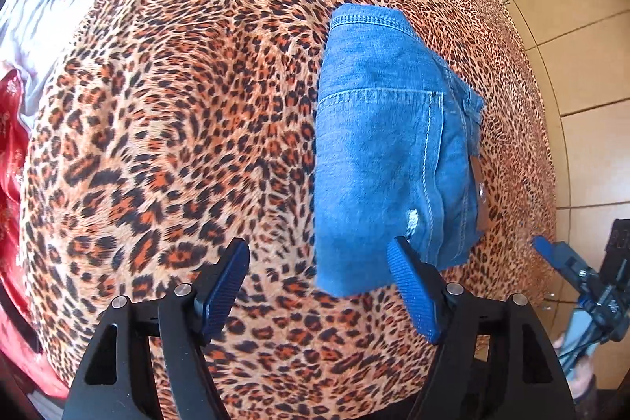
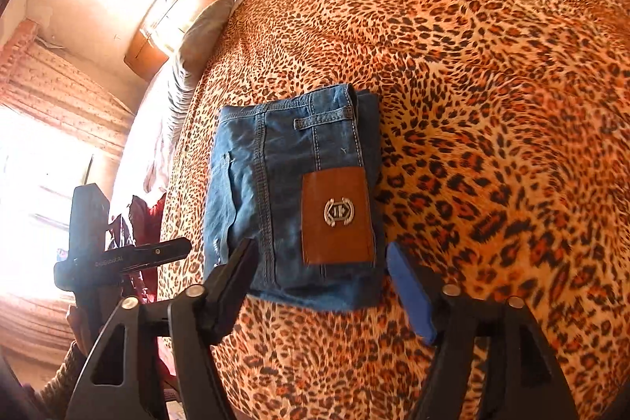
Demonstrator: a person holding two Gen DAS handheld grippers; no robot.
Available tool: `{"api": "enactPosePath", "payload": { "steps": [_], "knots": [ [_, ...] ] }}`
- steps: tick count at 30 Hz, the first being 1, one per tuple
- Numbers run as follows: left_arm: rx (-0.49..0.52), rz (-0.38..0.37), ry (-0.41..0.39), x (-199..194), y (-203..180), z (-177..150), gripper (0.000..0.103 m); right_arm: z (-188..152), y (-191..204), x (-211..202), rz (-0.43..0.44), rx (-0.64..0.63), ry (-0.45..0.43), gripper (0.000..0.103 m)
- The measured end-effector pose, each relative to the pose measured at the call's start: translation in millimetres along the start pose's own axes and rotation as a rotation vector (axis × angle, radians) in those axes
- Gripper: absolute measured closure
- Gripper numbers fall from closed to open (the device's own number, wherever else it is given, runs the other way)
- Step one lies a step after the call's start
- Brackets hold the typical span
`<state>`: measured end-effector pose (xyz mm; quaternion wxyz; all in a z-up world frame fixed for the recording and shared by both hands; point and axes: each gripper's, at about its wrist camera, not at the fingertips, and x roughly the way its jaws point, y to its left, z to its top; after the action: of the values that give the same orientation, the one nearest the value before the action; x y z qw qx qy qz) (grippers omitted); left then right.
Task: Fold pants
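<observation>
Here the right wrist view shows the brown leather patch (image 2: 337, 216) with its metal emblem, which the left wrist view catches only edge-on at three o'clock. The pants (image 1: 386, 152), blue denim, lie folded into a compact rectangle on the leopard-print bedspread (image 1: 177, 128). Left gripper (image 1: 321, 274) and right gripper (image 2: 319, 278) both stand wide apart, holding nothing.
</observation>
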<state>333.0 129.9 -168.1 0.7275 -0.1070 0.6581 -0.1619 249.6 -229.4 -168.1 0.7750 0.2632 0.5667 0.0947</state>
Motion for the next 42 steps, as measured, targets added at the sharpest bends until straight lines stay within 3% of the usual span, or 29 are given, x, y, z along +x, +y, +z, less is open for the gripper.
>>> {"api": "enactPosePath", "payload": {
  "steps": [1,3,6,13,18,20,24,29,36,42],
  "knots": [
    [0.023,0.036,-0.017,-4.6,-3.0,-11.2,0.031,-10.2,4.6,-7.8,-0.037,0.003,-0.015,0.000],
    [0.044,0.096,-0.058,-7.9,-12.5,-28.6,0.031,-29.0,12.4,-16.7,-0.116,0.019,-0.023,0.000],
    [0.031,0.132,-0.103,-12.5,-35.6,-59.5,0.031,-44.4,17.7,-9.1,-0.177,0.037,0.063,0.000],
    [-0.015,0.189,-0.184,-23.8,-69.2,-116.5,0.030,-79.1,42.1,-34.0,-0.301,-0.129,-0.035,0.000],
    [-0.023,0.258,-0.242,-31.1,-92.0,-158.8,0.029,-103.4,47.3,-65.6,-0.329,-0.222,-0.107,0.000],
    [-0.039,0.268,-0.257,-37.2,-99.8,-175.6,0.021,-112.3,47.6,-76.1,-0.358,-0.251,-0.128,0.000],
    [-0.024,0.276,-0.264,-46.2,-119.2,-202.8,0.020,-135.4,48.5,-95.8,-0.390,-0.301,-0.169,0.000],
    [0.005,0.307,-0.290,-58.1,-140.0,-237.5,0.020,-157.6,40.4,-107.4,-0.372,-0.298,-0.183,0.000],
    [0.025,0.360,-0.345,-73.6,-149.8,-264.9,0.021,-187.2,23.8,-131.4,-0.376,-0.289,-0.263,0.000],
    [0.065,0.378,-0.375,-81.7,-166.4,-285.0,0.021,-197.4,5.5,-144.3,-0.389,-0.235,-0.280,0.000]
  ]
}}
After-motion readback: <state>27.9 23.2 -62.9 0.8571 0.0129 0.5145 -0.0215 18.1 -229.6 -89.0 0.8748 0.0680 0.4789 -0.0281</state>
